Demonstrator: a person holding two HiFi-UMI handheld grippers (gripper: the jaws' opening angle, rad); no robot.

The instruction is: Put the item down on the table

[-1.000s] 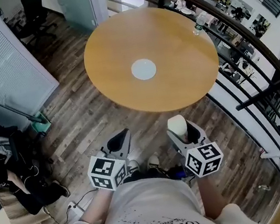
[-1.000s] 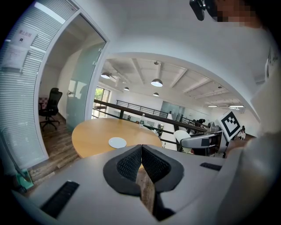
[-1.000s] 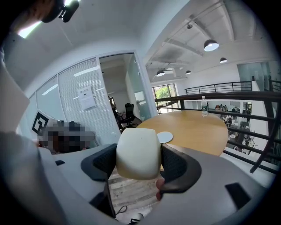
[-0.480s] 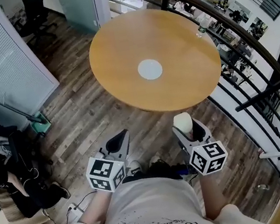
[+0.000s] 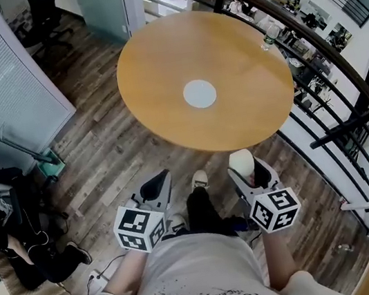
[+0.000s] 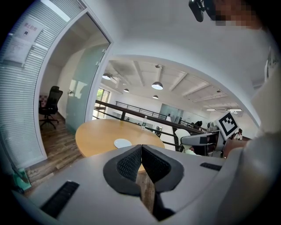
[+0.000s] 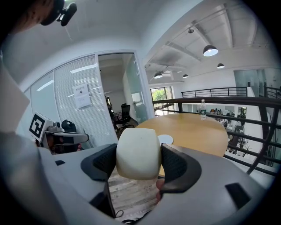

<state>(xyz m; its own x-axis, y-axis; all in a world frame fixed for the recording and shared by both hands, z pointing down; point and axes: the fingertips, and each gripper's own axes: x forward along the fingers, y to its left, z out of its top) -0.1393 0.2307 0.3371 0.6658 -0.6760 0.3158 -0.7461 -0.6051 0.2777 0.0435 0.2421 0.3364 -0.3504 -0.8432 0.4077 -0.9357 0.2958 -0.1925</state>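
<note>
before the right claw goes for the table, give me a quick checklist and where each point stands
1. Grip: right claw shut on the cream item, a pad pressing each side: ok.
2. Left claw shut with nothing in it, held low and aside: ok.
3. Item over the table: not ok; the head view shows it short of the near edge, above the floor.
4. Landing spot: bare wood between the near edge and the white disc: ok.
5. Item's underside flat enough to stand: cannot tell.
</note>
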